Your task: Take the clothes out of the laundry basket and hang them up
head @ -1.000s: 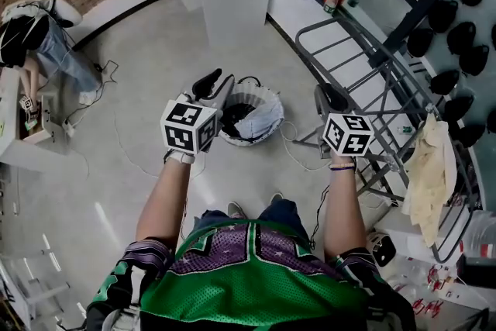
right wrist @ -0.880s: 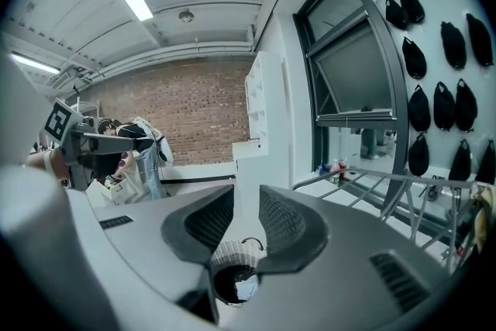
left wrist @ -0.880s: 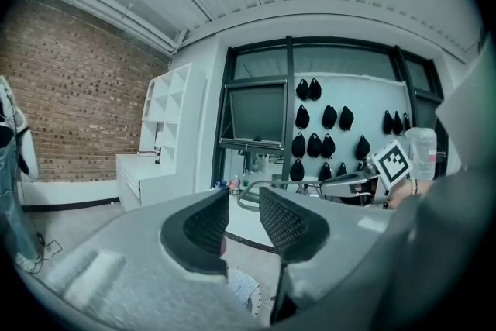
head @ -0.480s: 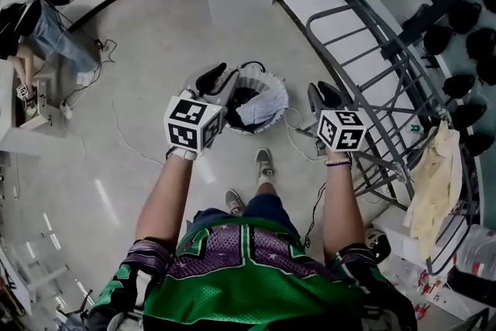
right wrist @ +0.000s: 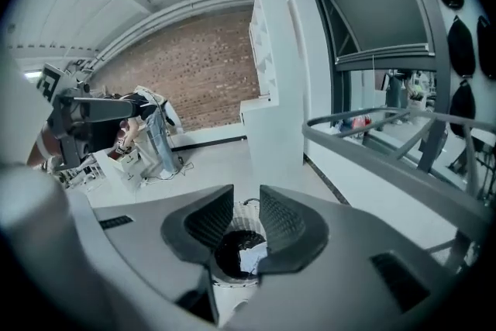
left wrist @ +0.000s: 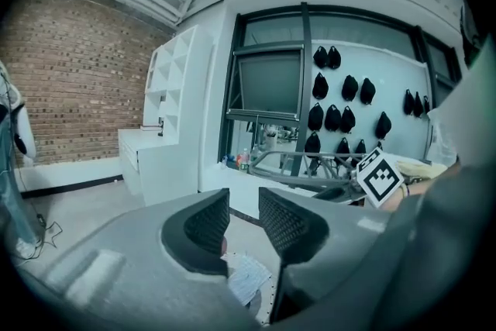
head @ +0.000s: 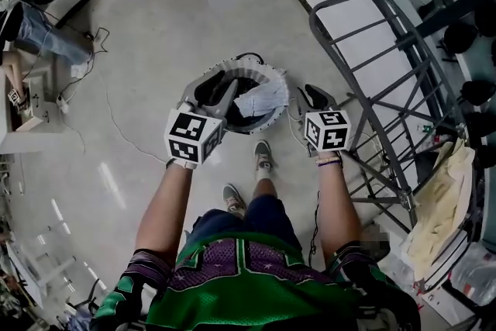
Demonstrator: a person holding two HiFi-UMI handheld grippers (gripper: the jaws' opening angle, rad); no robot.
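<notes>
- Both hands are lowering toward the laundry basket (head: 260, 126); the left tool (head: 211, 87) and right tool (head: 310, 95) are now flanking its rim.
- Both tools are standing open, holding nothing.
- The clothes (head: 262, 98) are lying inside the basket, with the grasp pending.

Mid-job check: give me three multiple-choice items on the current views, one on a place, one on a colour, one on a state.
1. Where is the laundry basket? A on white shelving; B on the floor by the person's feet; C on a table.
2. Colour of the garment on the drying rack? A cream; B red; C black.
3. The left gripper and right gripper are: A shut on cloth; B holding hangers; C open, empty.
Key: B, it stands on the floor; A, pale cream cloth drapes the rack; C, each gripper view shows a bare gap between its jaws.
</notes>
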